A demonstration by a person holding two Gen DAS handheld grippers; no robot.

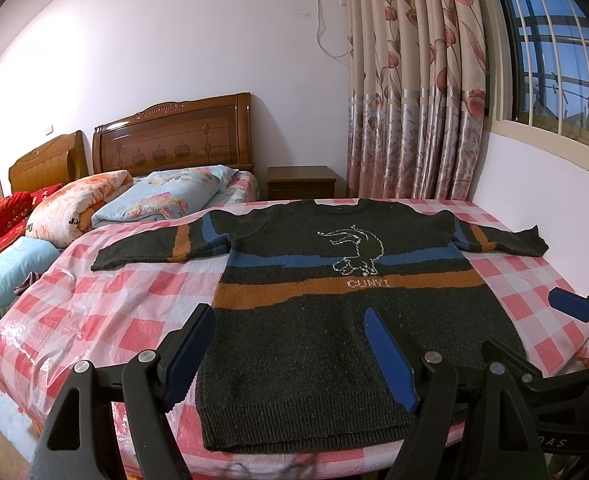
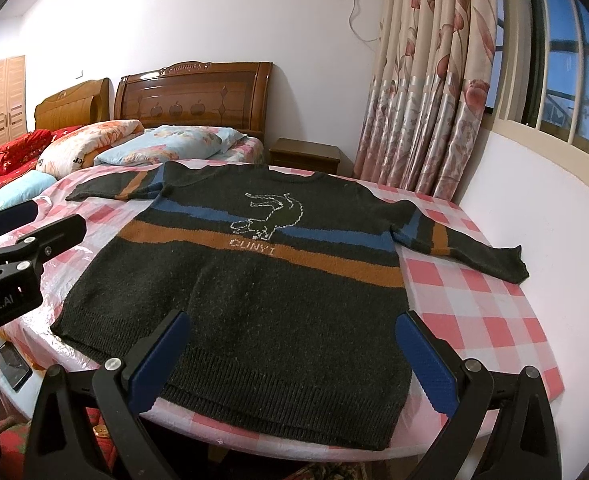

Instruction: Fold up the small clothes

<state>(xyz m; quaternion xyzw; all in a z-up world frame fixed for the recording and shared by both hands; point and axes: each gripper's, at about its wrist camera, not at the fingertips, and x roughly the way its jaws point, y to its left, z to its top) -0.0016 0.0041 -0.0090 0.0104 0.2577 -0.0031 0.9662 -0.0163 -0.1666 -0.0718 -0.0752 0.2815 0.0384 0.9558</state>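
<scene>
Dark knit sweater point(image 1: 334, 320) lies face up and fully spread on the surface, which carries a pink-and-white checked plastic cover point(image 1: 106, 312). Both sleeves out to the sides, hem toward the cameras, collar at the far end. Blue and orange stripes and a white outlined animal across the chest, lettering below it.

Progress: no fold visible anywhere. Body flat, sleeves not turned in. Judged at the very start; sleeve folds and body folds all left to do.

Left gripper point(image 1: 290, 352): fingers wide apart, nothing between them, hovering over the hem on the sweater's left part. Cannot tell whether the tips touch the knit.

Right gripper point(image 2: 294, 354): likewise spread wide, holding nothing, poised above the ribbed hem point(image 2: 278, 392) near its middle. Contact with the fabric not clear.

Behind: beds with pillows point(image 1: 166, 196), wooden headboard point(image 1: 174, 136), floral curtain point(image 1: 414, 80), barred window.
</scene>
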